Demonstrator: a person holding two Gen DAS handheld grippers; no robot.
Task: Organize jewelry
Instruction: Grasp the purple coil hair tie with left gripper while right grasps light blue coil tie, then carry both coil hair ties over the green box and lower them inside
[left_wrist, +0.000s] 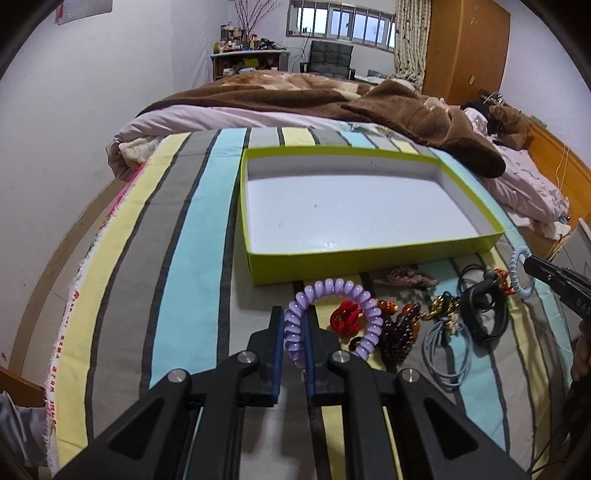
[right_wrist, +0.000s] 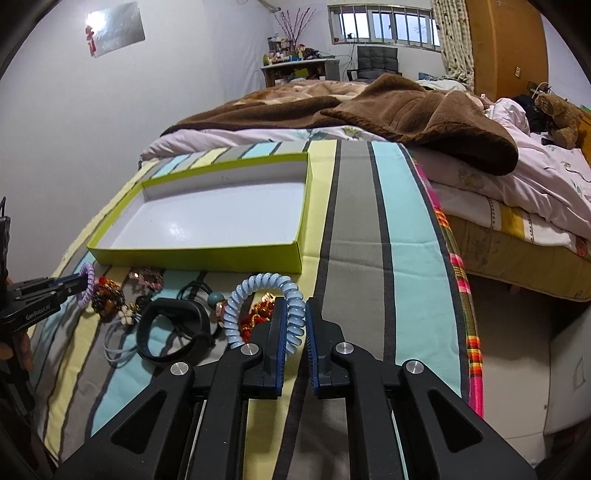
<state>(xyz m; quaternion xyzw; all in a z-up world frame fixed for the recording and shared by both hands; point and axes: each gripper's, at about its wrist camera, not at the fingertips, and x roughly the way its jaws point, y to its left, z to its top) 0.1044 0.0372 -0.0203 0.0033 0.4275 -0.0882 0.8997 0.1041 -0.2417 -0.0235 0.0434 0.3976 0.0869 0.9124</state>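
Glossy plastic coil tie (left_wrist: 334, 317), cardboard box (left_wrist: 354, 258)

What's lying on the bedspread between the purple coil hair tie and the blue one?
Between the purple coil tie and the blue coil tie, the left wrist view shows loose pieces: a red knot, brown beads, gold beads and a black band.

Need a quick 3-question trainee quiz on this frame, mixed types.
1. True or false: the green box already holds jewelry.
2. Which coil tie is the left gripper shut on? A) purple B) blue C) neither
3. Fill in: the right gripper is shut on the ____ coil tie.

Key:
1. False; its white floor is bare.
2. A, the purple coil.
3. Blue; the blue coil sits between its fingers.
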